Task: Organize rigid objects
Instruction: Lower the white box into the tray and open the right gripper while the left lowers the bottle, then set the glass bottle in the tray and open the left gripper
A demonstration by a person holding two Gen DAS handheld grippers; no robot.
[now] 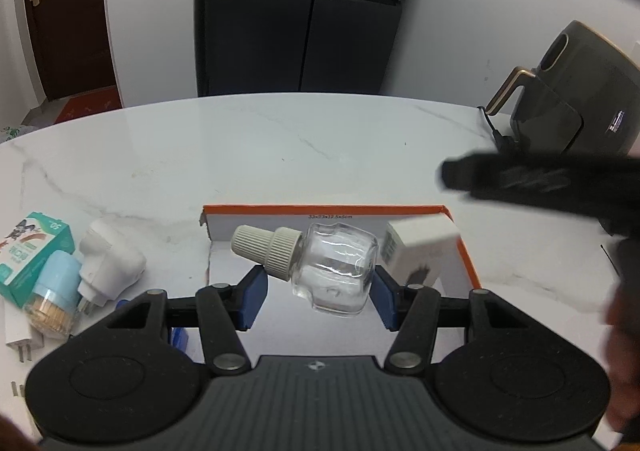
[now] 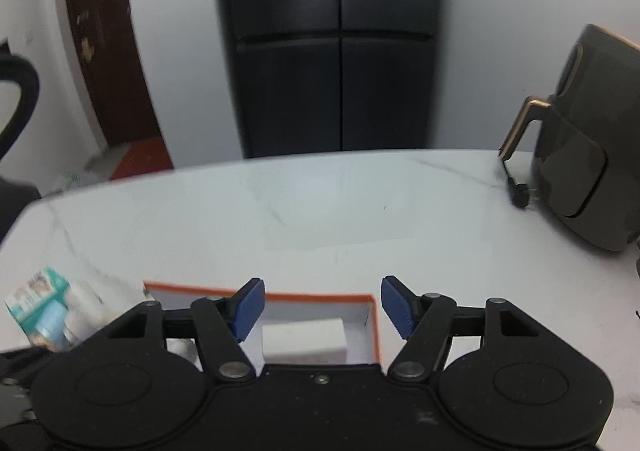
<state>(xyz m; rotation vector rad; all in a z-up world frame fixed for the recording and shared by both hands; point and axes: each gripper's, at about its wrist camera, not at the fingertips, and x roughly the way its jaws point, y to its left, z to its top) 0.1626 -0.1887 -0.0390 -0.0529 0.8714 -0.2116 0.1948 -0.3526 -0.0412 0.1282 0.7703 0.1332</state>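
Left wrist view, far left of the white marble table [image 1: 240, 139]: teal carton [image 1: 30, 251], light-blue capped toothpick jar [image 1: 54, 295] leaning in front of it, white plug adapter [image 1: 110, 263] just beside both, a second white plug [image 1: 18, 335] at the edge below. All lie outside the box.

Centre: left tool [image 1: 316, 293] clenched on a clear glass bottle [image 1: 336, 271], blue pads [image 1: 252, 301] against it on both sides. The bottle is tilted, its ribbed beige cap [image 1: 266, 247] pointing up-left, and it hangs over the orange-rimmed white box [image 1: 466, 251]. Inside the box on the right side sits a white carton [image 1: 416, 247], tilted, partly hidden behind the bottle and the right pad.

Right: the other tool's black body [image 1: 540, 183] crosses in blurred above the box's right corner. Behind it a dark air fryer [image 1: 580, 103] with a bronze handle stands on the table, with a black cord beside it. A dark fridge [image 1: 304, 11] stands against the back wall.

Right wrist view: same teal carton [image 2: 34, 301] and clutter at left, blurred. Right tool [image 2: 322, 307] released, jaws standing wide with nothing between the pads, over the box's far right corner [image 2: 374, 327]; the white carton [image 2: 304, 339] lies below in the box, clear of both pads. Air fryer [image 2: 588, 147] at far right.
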